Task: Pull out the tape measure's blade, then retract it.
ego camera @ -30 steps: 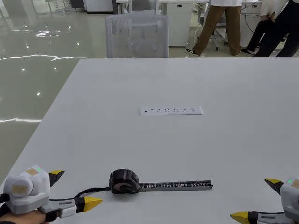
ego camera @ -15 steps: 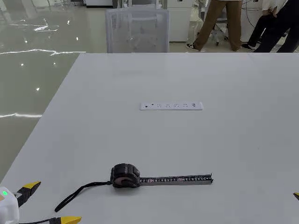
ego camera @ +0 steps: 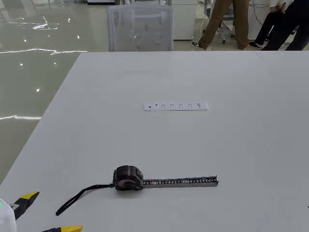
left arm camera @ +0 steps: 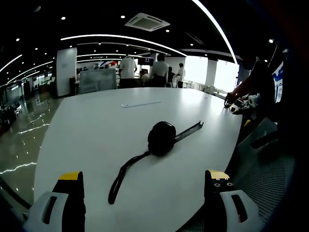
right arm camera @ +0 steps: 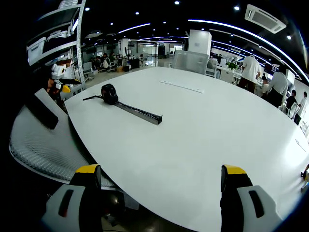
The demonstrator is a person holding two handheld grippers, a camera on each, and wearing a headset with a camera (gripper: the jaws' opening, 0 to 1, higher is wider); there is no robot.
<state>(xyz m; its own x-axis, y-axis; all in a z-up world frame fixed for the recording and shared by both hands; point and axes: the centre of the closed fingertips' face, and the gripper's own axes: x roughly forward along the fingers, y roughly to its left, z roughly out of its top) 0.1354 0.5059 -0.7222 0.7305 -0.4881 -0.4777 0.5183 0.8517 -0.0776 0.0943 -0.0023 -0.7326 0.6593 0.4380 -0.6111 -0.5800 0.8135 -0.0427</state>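
A black tape measure (ego camera: pixel 128 178) lies on the white table (ego camera: pixel 193 145) near its front edge. Its blade (ego camera: pixel 181 181) is pulled out to the right, flat on the table. A black wrist strap (ego camera: pixel 77 199) trails from the case to the left. In the left gripper view the tape measure (left arm camera: pixel 161 137) lies ahead of my left gripper (left arm camera: pixel 145 181), whose jaws stand wide apart and empty. My left gripper (ego camera: pixel 46 212) shows at the bottom left of the head view. My right gripper (right arm camera: pixel 161 176) is open, off the table's edge, with the tape measure (right arm camera: pixel 109 93) far ahead.
A white power strip (ego camera: pixel 175 106) lies in the middle of the table. A mesh chair (ego camera: pixel 140 27) stands at the far edge. People stand in the background at the far right (ego camera: pixel 231 21). Glossy floor lies to the left of the table.
Both grippers have drawn back toward the person, the right one leaving the head view. The tape measure and its blade have stayed put; the head camera tilted slightly.
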